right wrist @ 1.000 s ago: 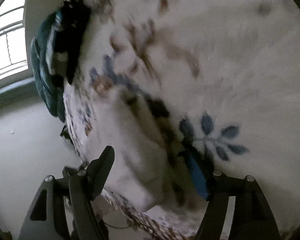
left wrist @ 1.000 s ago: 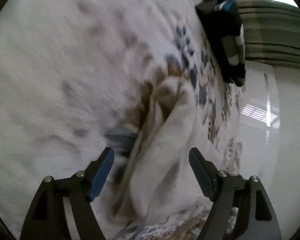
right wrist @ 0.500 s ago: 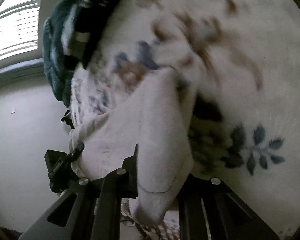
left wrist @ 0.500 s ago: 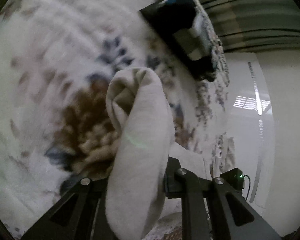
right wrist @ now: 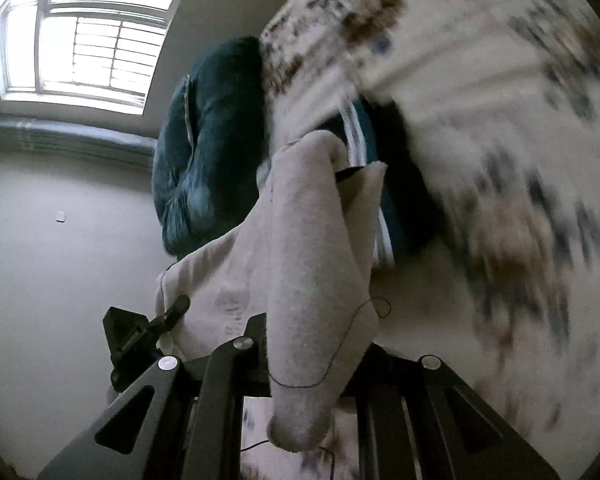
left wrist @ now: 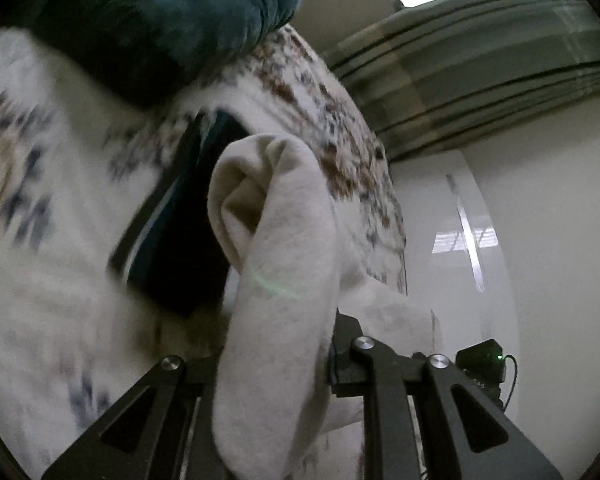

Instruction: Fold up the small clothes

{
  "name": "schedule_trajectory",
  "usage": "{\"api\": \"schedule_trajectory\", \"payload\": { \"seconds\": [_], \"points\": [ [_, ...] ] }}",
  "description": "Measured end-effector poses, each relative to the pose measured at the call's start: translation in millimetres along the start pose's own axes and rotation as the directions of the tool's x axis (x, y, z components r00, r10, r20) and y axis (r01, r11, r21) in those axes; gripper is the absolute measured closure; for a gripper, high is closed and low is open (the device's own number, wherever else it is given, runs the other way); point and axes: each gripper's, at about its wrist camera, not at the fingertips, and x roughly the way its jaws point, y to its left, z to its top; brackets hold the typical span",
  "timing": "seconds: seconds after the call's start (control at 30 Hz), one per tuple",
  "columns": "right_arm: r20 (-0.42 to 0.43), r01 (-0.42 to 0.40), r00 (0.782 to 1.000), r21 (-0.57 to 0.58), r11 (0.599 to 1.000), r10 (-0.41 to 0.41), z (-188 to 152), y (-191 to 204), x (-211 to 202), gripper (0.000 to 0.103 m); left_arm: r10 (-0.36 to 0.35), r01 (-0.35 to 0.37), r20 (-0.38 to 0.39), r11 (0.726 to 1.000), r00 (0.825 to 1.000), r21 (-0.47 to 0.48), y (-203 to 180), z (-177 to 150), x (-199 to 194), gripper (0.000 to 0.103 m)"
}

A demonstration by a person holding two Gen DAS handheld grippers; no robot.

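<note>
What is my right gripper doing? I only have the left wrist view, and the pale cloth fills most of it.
Observer: The right gripper is shut on the pale cloth, which drapes forward over its fingers.
Operator: Is my left grip on that same piece?
Observer: Yes. From the right wrist, the left gripper pinches the other end of the same cloth, which spans between the two.
Operator: Anything dangling that could snag?
Observer: A loose dark thread loops off the cloth's edge near the right fingers.
</note>
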Motion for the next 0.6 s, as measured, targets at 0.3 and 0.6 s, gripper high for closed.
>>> {"api": "schedule_trajectory", "payload": {
  "seconds": [0.3, 0.6],
  "points": [
    [-0.023, 0.198, 0.98, -0.039, 0.979, -0.199, 103.0, -14.8, 110.1, 0.089, 0.2, -0.181, -0.122, 0.972, 0.972, 0.151, 37.1, 87.9, 98.1, 0.084],
    [0.062, 0.633, 0.769, -0.222, 0.742, -0.637, 79.5, 20.6, 121.0, 0.007, 0.496, -0.485, 0.024, 0.835, 0.868, 0.261, 0.8, 73.8, 69.4, 0.043]
  ]
}}
